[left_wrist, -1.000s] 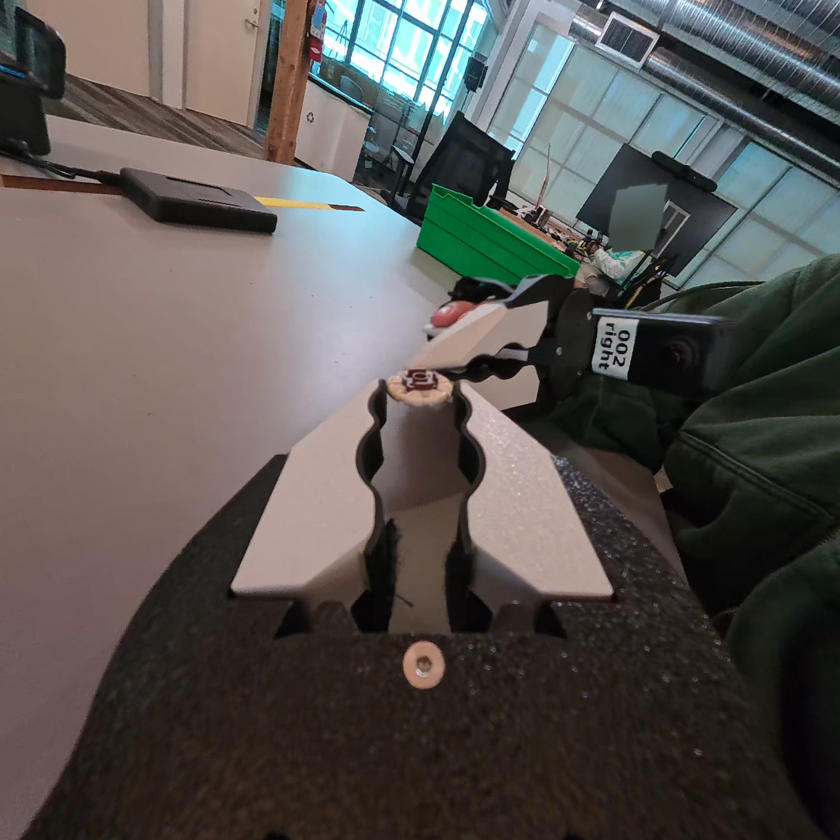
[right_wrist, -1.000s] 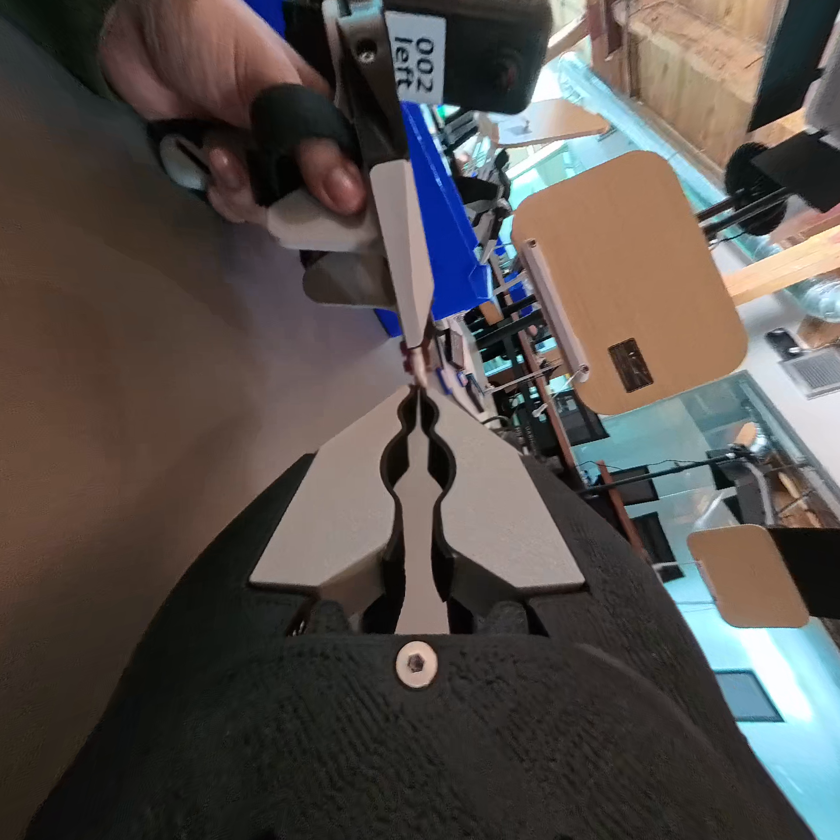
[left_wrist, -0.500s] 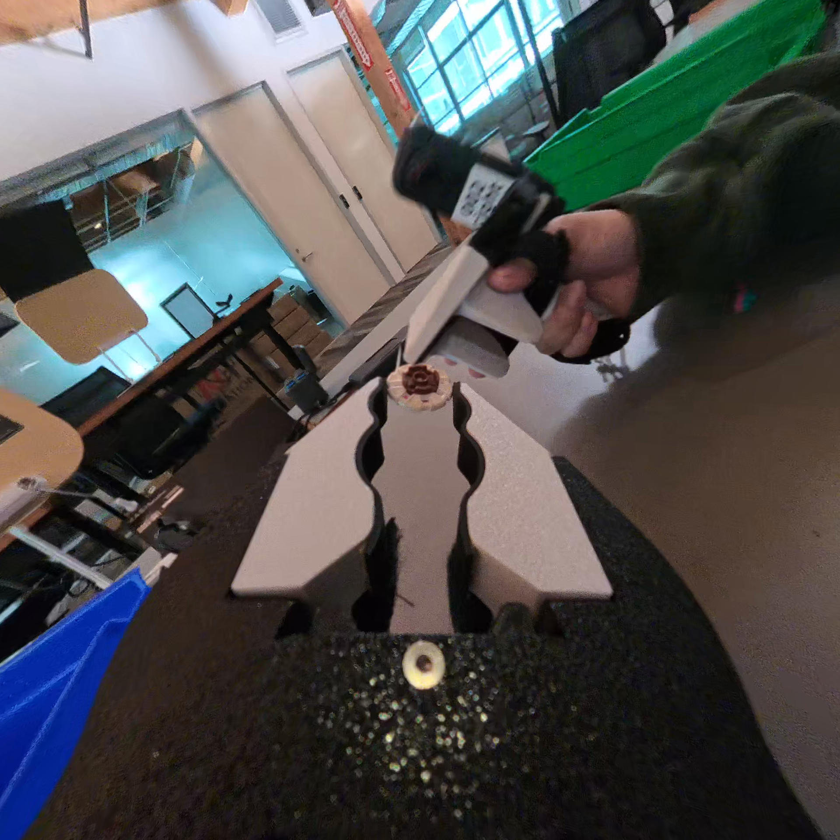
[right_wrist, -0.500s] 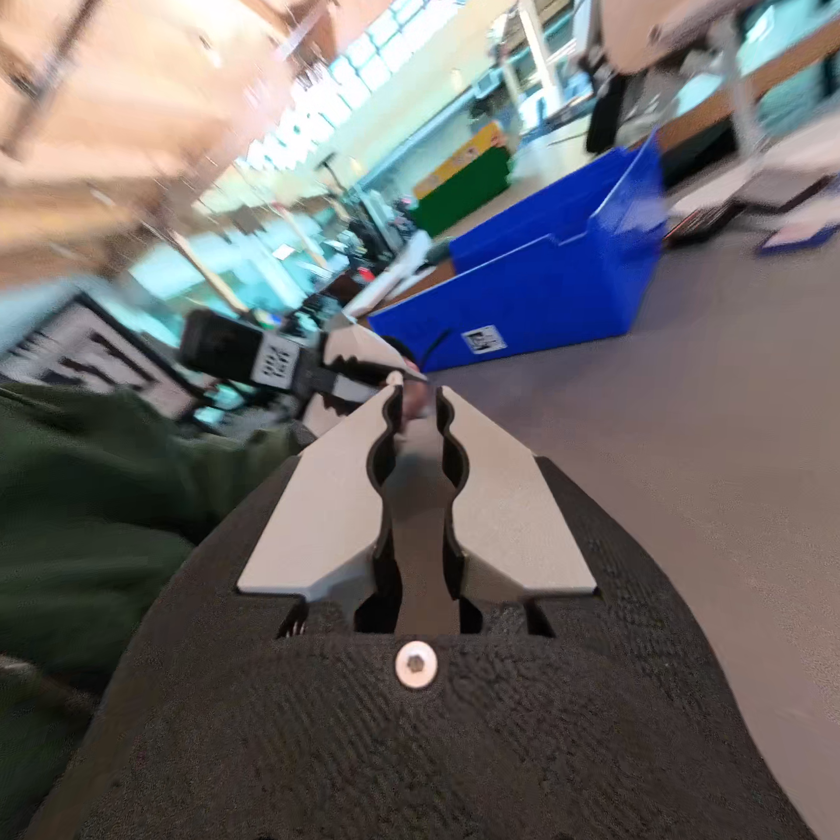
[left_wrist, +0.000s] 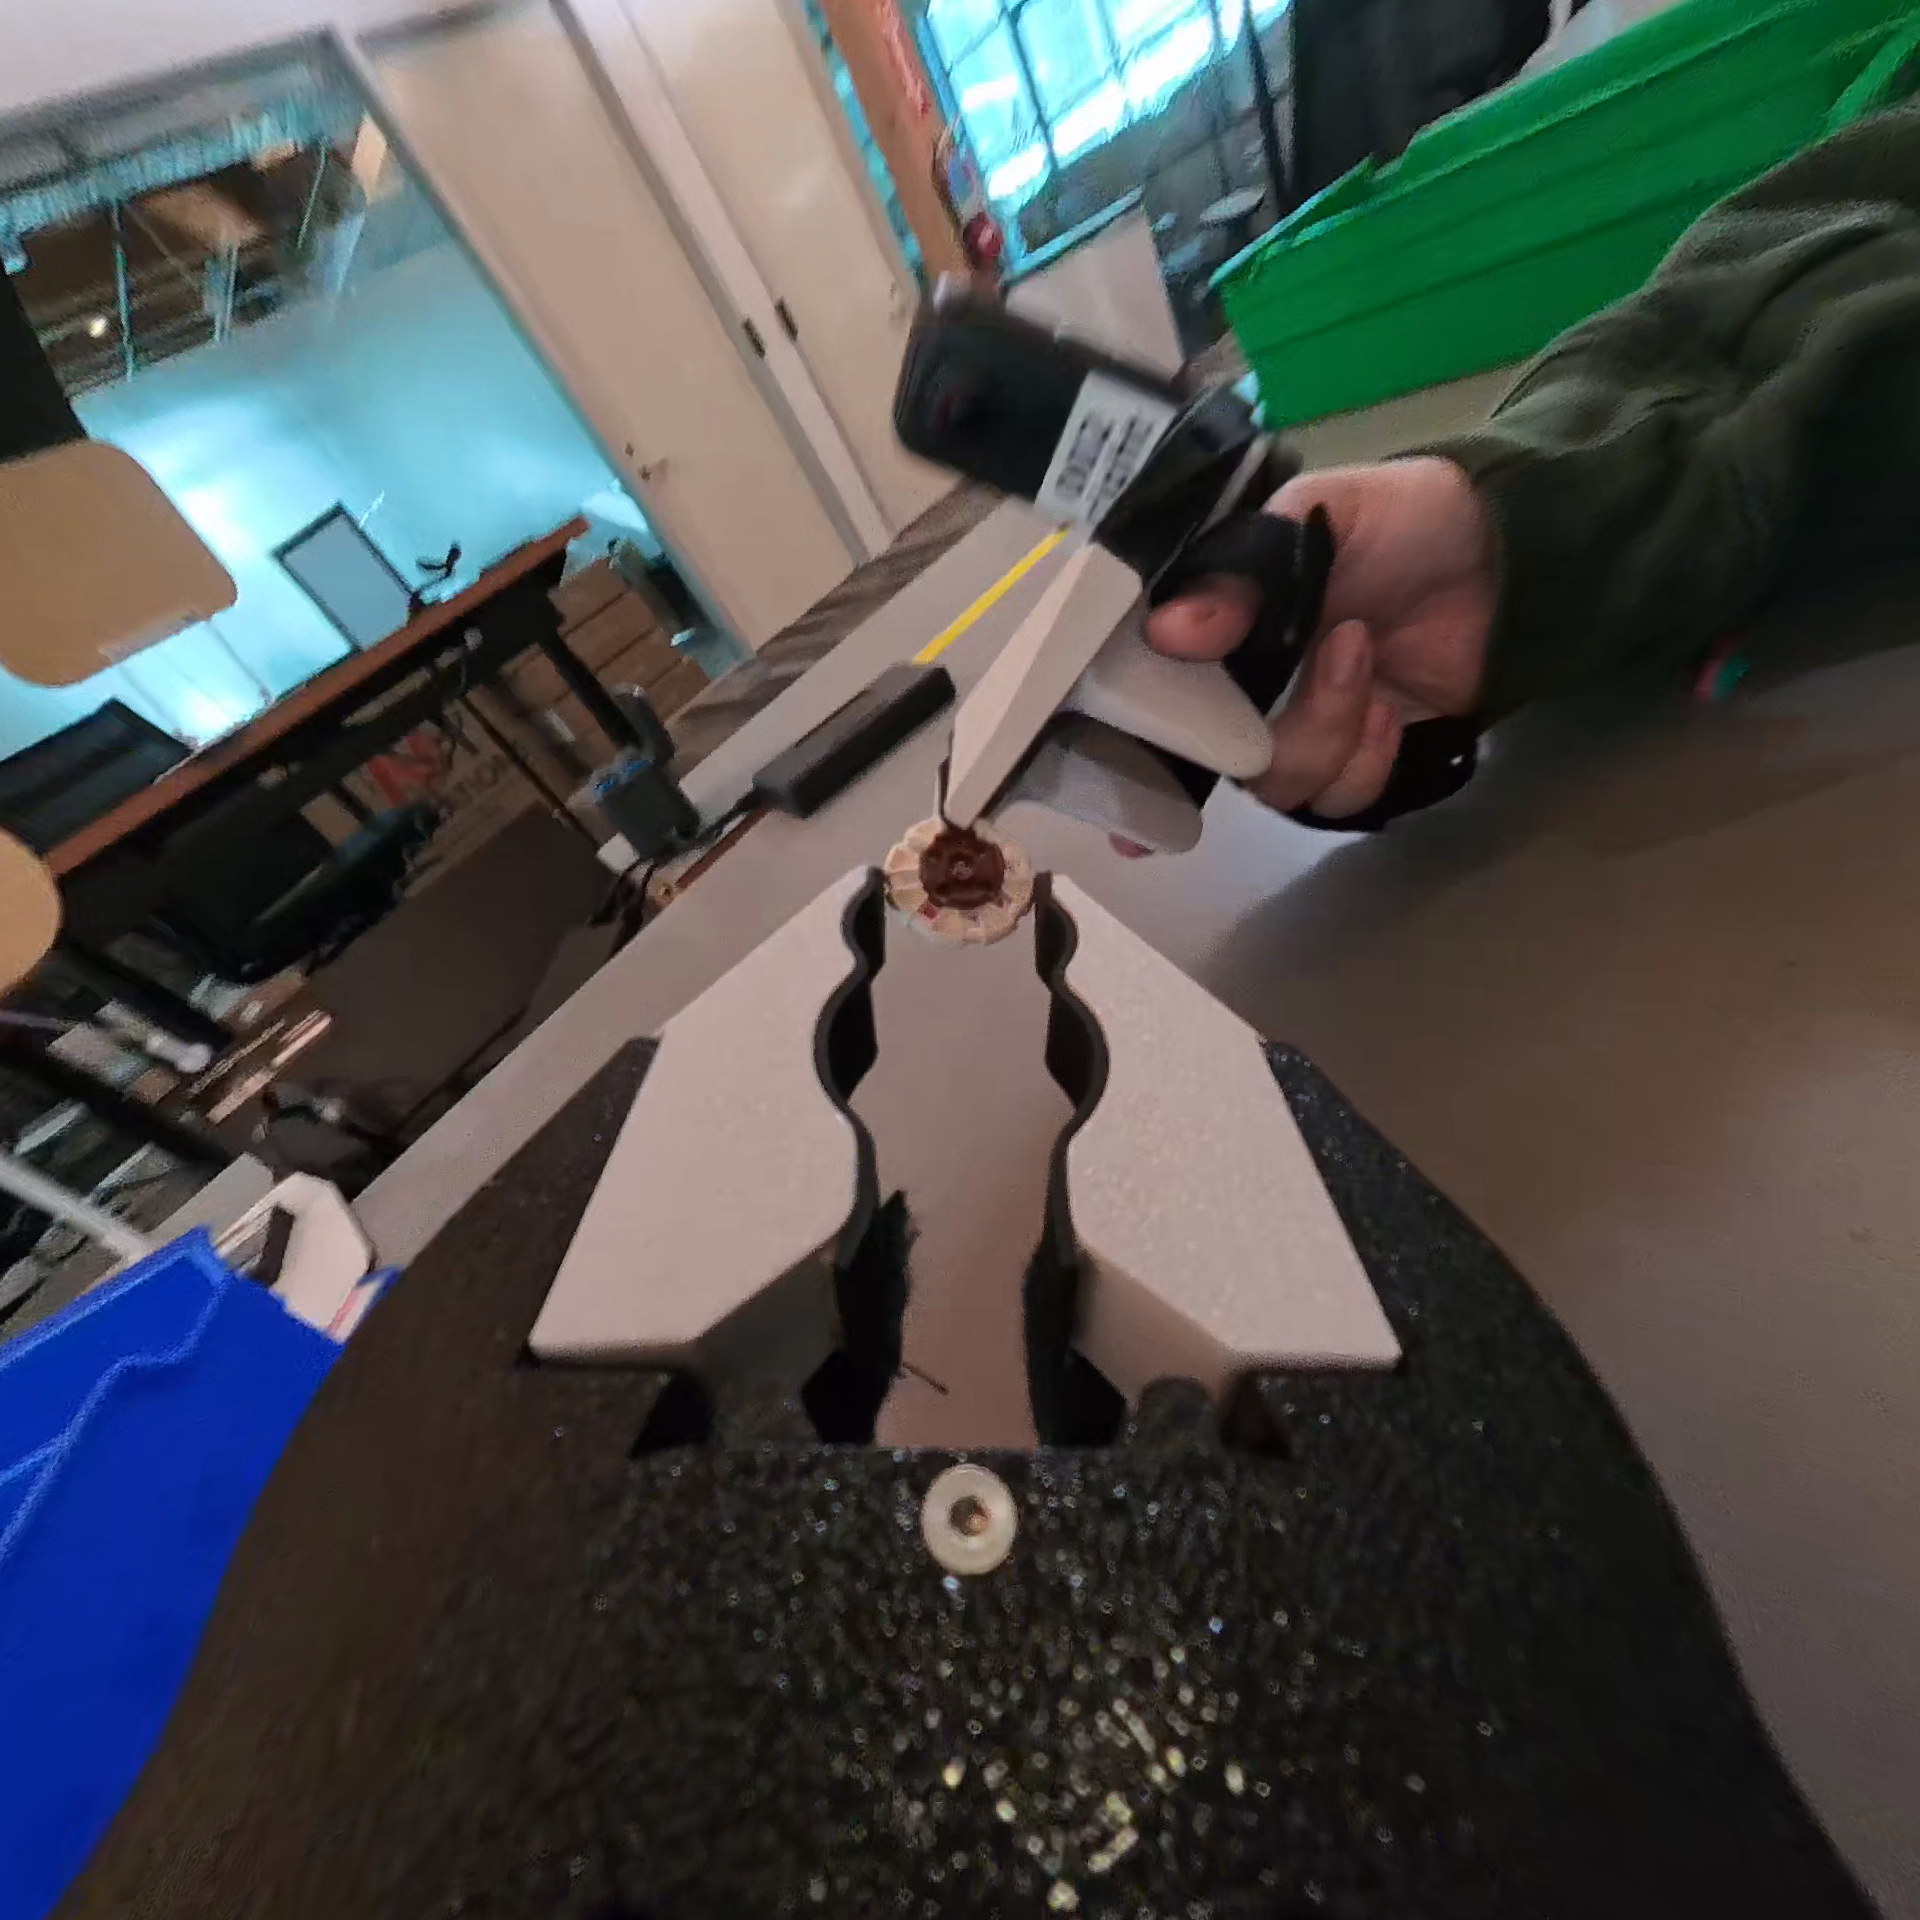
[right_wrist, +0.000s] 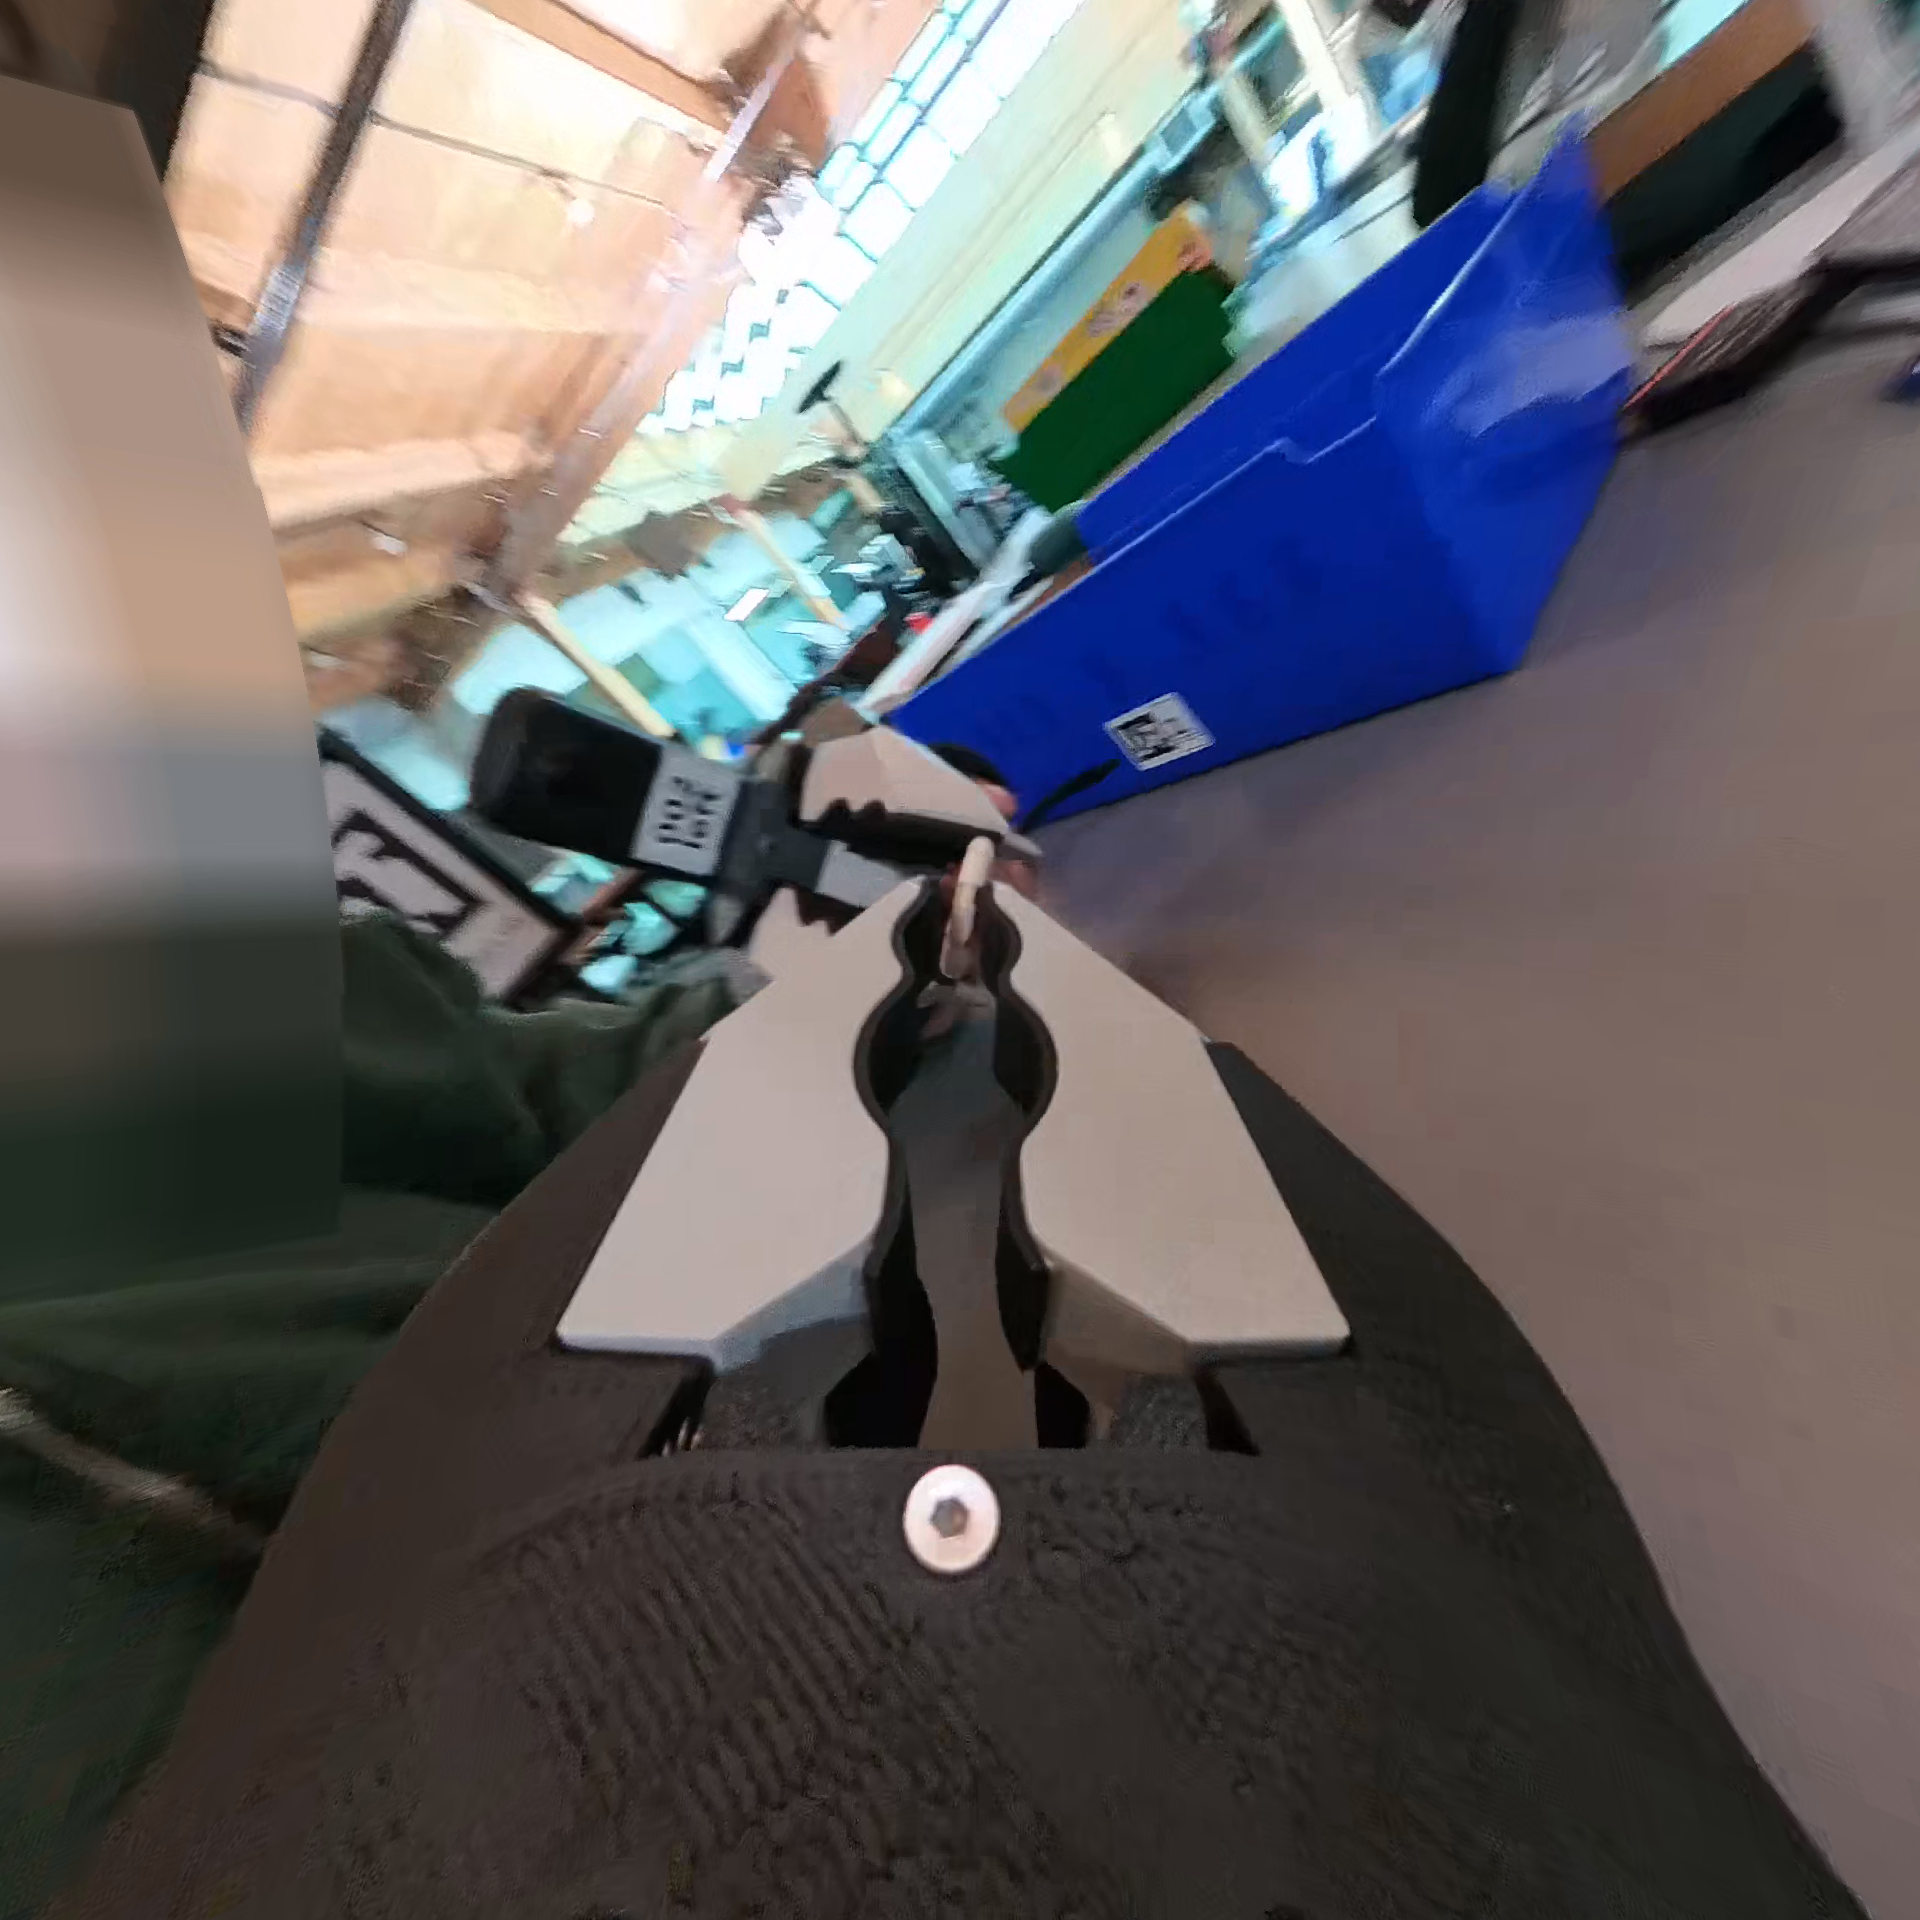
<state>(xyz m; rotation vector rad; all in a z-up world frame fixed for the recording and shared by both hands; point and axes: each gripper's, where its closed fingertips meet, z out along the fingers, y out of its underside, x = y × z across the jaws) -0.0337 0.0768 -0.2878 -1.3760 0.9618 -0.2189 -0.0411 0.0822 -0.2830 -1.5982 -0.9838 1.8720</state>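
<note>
My left gripper (left_wrist: 958, 896) is shut on a small round disc (left_wrist: 960, 881) with a ribbed cream rim and a dark brown centre, held across its width above the grey table (left_wrist: 1558, 1039). My right gripper (right_wrist: 961, 900) meets it from the far side. Its jaws stand narrow around the disc (right_wrist: 964, 912), which shows edge-on there. In the left wrist view the right gripper (left_wrist: 961, 812) touches the disc's top rim, held by a hand (left_wrist: 1371, 634) in a green sleeve. The left gripper (right_wrist: 992, 844) also shows in the right wrist view.
A blue bin (right_wrist: 1299, 582) stands on the table beyond the grippers and shows at the lower left of the left wrist view (left_wrist: 135, 1455). A green bin (left_wrist: 1558, 177) is at the back. A flat black device (left_wrist: 852, 736) lies on the table. My green-clad body (right_wrist: 312, 1195) is close on the left. My left and right fingertips are right by each other.
Both grippers have swung and rolled together, so the backgrounds have shifted. The disc has stayed in the left gripper. The right jaws are narrower than half a second ago.
</note>
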